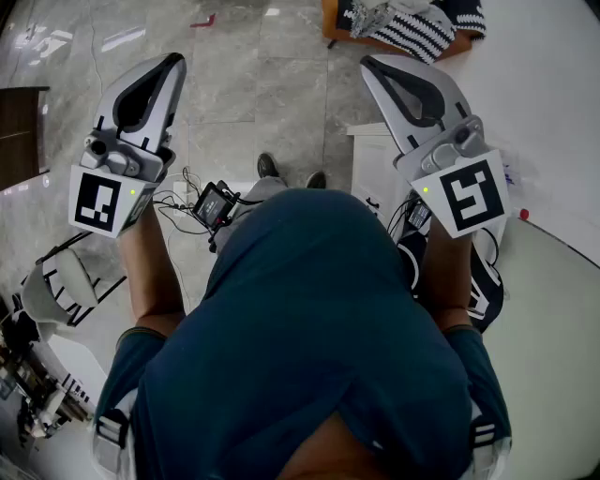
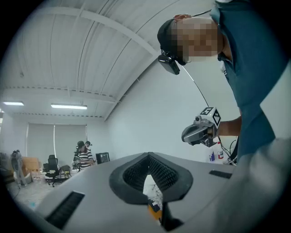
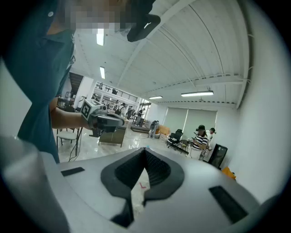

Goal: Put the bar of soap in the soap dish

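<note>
Neither a bar of soap nor a soap dish shows in any view. In the head view I look down on the person's teal shirt (image 1: 309, 328), with a gripper held out in front on each side. My left gripper (image 1: 174, 60) points away over the floor, its jaws closed tip to tip with nothing between them. My right gripper (image 1: 368, 63) is likewise shut and empty. In the left gripper view the left gripper (image 2: 149, 155) faces the room, and the right gripper (image 2: 202, 129) hangs beyond it. In the right gripper view the right gripper (image 3: 145, 150) also faces the room.
Glossy tiled floor (image 1: 262, 84) lies below. A white table (image 1: 553, 319) is at the right, a white cabinet (image 1: 375, 155) ahead, a striped cloth (image 1: 412, 28) at the top. A chair (image 1: 56, 281) stands left. A person in a striped shirt (image 3: 198, 141) stands far off among office chairs.
</note>
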Motion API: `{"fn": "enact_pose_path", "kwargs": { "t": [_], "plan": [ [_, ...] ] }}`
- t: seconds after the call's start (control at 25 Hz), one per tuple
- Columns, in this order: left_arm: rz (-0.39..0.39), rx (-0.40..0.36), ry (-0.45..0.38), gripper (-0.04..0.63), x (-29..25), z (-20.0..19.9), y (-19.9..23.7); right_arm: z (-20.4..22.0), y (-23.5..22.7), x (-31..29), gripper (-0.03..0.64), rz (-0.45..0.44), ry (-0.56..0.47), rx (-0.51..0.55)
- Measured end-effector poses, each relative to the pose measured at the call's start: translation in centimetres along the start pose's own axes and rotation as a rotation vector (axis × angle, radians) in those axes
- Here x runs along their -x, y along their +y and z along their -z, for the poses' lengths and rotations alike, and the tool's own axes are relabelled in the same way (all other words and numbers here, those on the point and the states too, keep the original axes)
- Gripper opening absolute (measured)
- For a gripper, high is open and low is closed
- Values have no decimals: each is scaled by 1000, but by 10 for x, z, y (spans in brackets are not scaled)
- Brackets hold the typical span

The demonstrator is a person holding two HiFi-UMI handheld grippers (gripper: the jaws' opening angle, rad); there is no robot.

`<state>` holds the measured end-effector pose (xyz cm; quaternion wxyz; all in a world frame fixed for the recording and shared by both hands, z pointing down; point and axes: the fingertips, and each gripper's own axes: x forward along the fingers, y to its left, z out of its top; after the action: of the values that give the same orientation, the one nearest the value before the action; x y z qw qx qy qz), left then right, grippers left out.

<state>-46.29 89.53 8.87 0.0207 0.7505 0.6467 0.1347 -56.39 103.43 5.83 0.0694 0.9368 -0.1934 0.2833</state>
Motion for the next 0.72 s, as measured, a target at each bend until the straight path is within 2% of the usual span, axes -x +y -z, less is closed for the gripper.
{"fn": "enact_pose_path", "kwargs": {
  "t": [0.56,0.72],
  "plan": [
    [14,-6,-3,3,1,2,-3,7,3,1,12,20,0,-14],
    [11,-13,-10,3,3,4,-2,10,4,1,14,19,-36,-58]
  ]
}}
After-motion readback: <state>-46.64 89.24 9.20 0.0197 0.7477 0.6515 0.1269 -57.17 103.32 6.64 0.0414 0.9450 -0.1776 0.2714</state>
